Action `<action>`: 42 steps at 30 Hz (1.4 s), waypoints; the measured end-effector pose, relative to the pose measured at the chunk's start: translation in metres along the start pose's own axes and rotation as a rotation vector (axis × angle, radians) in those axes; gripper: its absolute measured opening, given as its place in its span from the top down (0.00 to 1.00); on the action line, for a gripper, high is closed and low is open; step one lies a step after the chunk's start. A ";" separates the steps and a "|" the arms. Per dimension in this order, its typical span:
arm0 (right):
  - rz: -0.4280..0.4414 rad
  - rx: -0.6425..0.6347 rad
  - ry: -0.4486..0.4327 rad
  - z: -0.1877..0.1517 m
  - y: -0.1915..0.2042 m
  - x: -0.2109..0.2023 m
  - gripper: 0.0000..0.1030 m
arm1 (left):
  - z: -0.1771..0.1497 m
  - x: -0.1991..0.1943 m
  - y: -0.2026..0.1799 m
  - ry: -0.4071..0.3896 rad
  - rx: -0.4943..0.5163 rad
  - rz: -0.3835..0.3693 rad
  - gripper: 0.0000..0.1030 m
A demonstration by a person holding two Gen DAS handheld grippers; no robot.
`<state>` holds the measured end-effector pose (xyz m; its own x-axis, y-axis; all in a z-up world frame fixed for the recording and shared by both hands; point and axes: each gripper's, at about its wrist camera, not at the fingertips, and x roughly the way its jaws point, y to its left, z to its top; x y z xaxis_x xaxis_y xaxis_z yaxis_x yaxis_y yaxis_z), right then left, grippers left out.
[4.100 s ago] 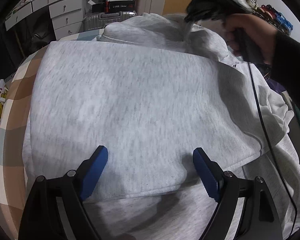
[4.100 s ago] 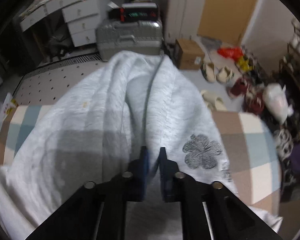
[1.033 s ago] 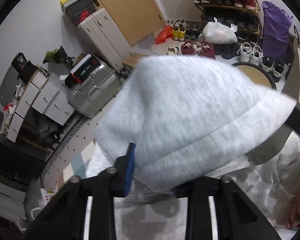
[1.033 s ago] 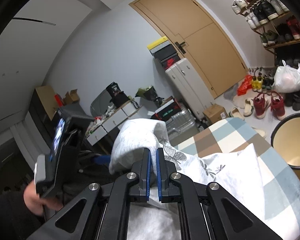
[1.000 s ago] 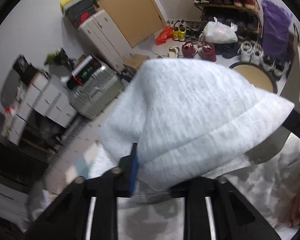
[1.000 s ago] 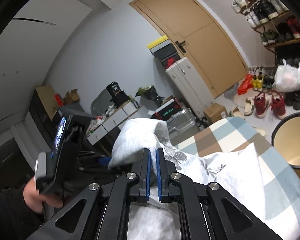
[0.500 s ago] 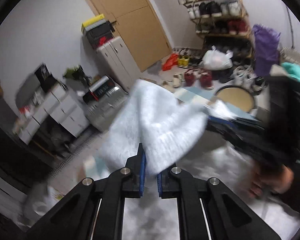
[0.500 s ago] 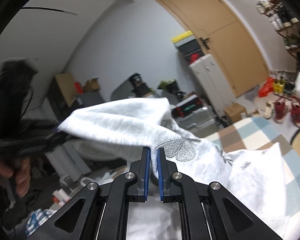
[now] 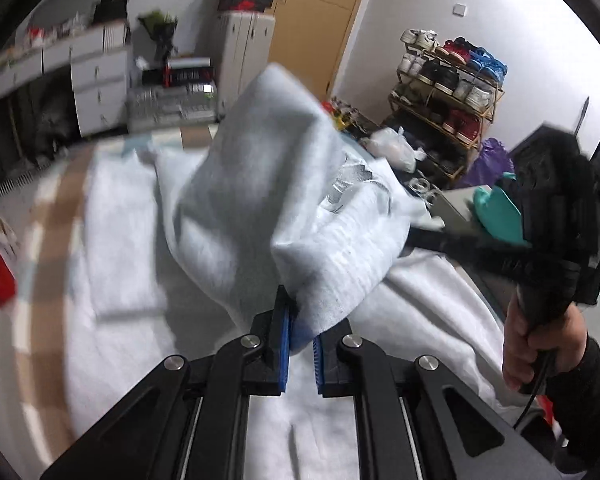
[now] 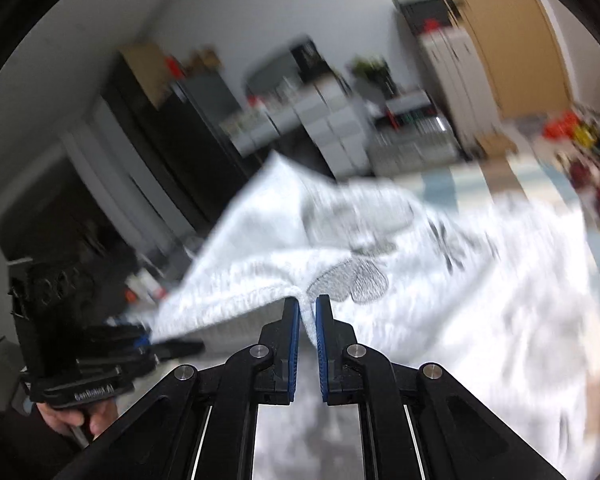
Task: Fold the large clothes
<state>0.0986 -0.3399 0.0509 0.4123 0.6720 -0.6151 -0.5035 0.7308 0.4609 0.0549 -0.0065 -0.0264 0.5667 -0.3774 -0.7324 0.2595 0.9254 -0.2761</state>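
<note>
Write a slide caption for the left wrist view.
Left gripper clamps the raised hem of a light grey fleece sweatshirt.

only one marking comes close to legible: pale lettering on the black body of the left hand-held gripper (image 10: 80, 394), low at the left of the right wrist view, which seems to read "genrobot.ai", though blur leaves the first letters uncertain. the display on the dark box (image 9: 188, 74) atop the silver suitcase in the left wrist view is too smeared to read.

Dim indoor light, motion blur, fisheye warping
</note>
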 end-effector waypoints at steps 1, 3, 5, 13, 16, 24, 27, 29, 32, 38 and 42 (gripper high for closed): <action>-0.035 0.020 0.057 -0.013 -0.001 0.006 0.92 | -0.005 0.003 -0.001 0.023 -0.010 -0.015 0.96; -0.084 0.078 0.148 -0.036 -0.006 0.018 0.93 | -0.014 0.005 0.004 0.028 -0.050 -0.040 0.96; -0.090 0.155 0.273 -0.054 -0.015 0.035 0.96 | -0.017 0.010 0.013 0.055 -0.097 -0.077 0.96; -0.123 0.159 0.205 -0.074 -0.005 0.006 0.93 | -0.032 -0.028 0.027 0.145 -0.133 -0.197 0.27; -0.147 0.064 0.040 -0.047 0.015 -0.032 0.74 | -0.026 -0.058 0.032 0.035 -0.133 -0.234 0.23; -0.196 -0.076 0.100 0.035 0.059 0.052 0.20 | -0.025 -0.068 0.051 0.002 -0.251 -0.146 0.23; -0.306 -0.070 0.215 0.034 0.050 0.102 0.44 | -0.031 -0.064 0.048 0.019 -0.246 -0.104 0.23; -0.330 -0.045 0.324 0.026 0.040 0.125 0.89 | -0.044 -0.067 0.054 0.021 -0.244 -0.095 0.23; -0.373 -0.120 0.275 0.033 0.055 0.118 0.90 | -0.046 -0.073 0.057 0.004 -0.250 -0.095 0.23; -0.097 0.130 0.135 -0.010 0.043 0.057 0.94 | -0.046 -0.070 0.064 -0.016 -0.281 -0.076 0.23; -0.063 0.434 0.197 -0.079 -0.027 0.073 0.95 | -0.046 -0.065 0.064 -0.010 -0.290 -0.068 0.23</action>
<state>0.0829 -0.3203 -0.0569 0.2587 0.6196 -0.7411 -0.1015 0.7804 0.6170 -0.0011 0.0787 -0.0253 0.5633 -0.4378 -0.7007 0.0638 0.8686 -0.4914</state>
